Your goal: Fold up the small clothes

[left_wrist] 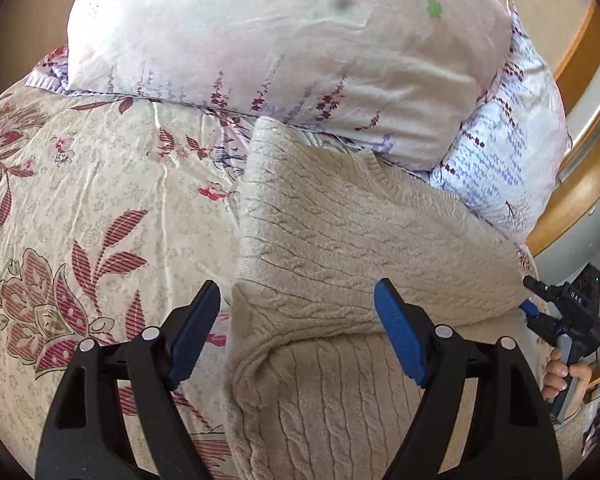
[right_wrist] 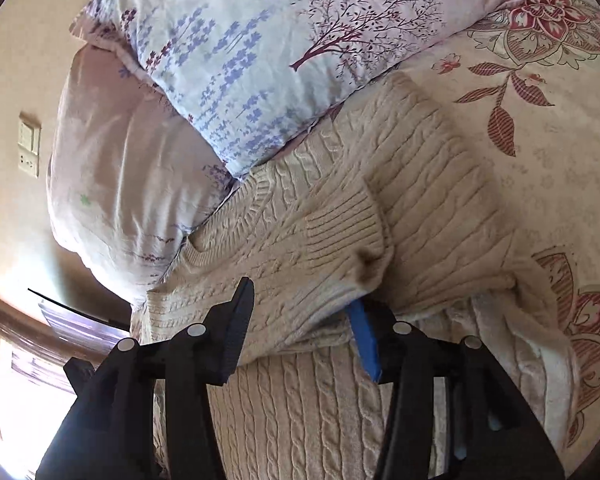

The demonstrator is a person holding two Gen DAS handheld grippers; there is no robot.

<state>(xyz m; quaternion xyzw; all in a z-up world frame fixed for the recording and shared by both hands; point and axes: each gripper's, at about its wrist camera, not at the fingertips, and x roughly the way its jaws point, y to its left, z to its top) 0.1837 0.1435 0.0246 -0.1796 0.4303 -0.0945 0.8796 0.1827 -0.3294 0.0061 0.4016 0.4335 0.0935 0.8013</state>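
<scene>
Floral bedspread [left_wrist: 80,184] fills the bed, pillows [left_wrist: 260,48] piled at its head. Against them lies the beige cable-knit sweater [left_wrist: 360,220], partly folded. Left gripper [left_wrist: 300,328] hovers above its near fold, jaws apart. Right gripper [right_wrist: 304,328] also spread, one finger tucked under the fold's edge.

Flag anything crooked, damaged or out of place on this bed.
The beige cable-knit sweater is folded unevenly: one ribbed cuff lies skewed across it, and its top edge runs under the blue-flowered pillow. No damage or spill is visible.
</scene>
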